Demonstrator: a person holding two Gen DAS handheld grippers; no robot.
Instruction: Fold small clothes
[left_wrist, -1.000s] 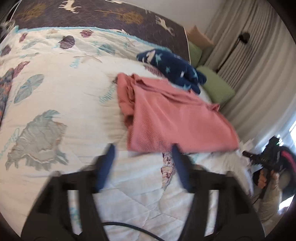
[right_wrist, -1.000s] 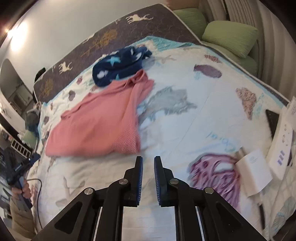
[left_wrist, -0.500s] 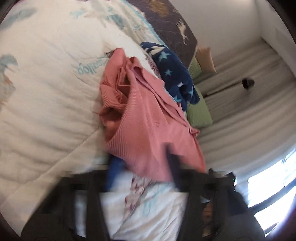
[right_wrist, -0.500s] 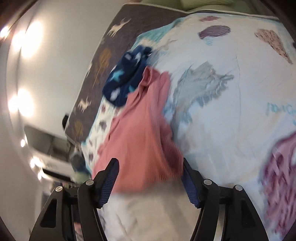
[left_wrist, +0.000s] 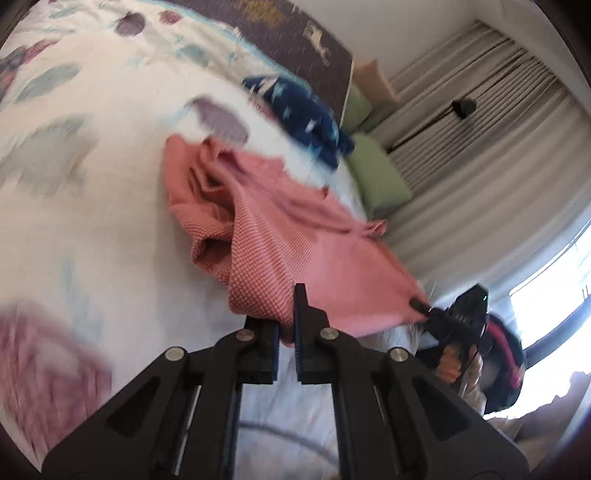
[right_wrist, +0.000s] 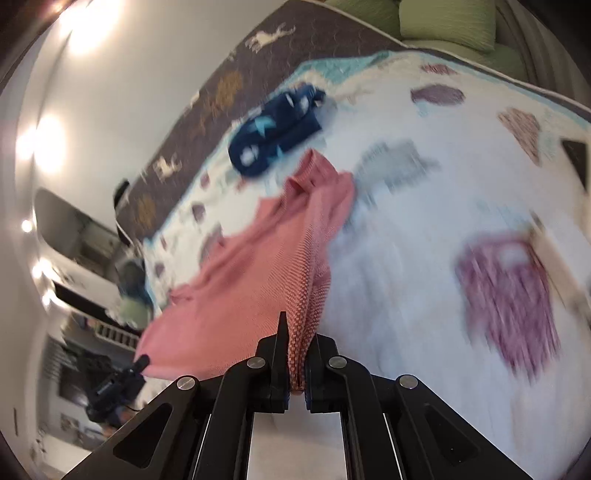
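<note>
The right claw (right_wrist: 293, 363) is pinching the near hem of the pink garment (right_wrist: 258, 266), cloth bunched between its pressed-together jaws. The left claw (left_wrist: 286, 332) is likewise closed on the same hem at another corner of the pink garment (left_wrist: 295, 251), with fabric caught between its jaws. From the right wrist view the far gripper shows low at the garment's other near corner, so the hem hangs stretched between the two. The garment's near half is lifted off the bed quilt (right_wrist: 406, 258); its far end, toward the navy star-patterned cloth (right_wrist: 277, 125), still drags crumpled on the quilt. It looks a light, limp knit that sags and creases freely, with no stiffness to hold a line. I'd judge corners and hem edges the right hold, kept taut so the fold lands flat.
</note>
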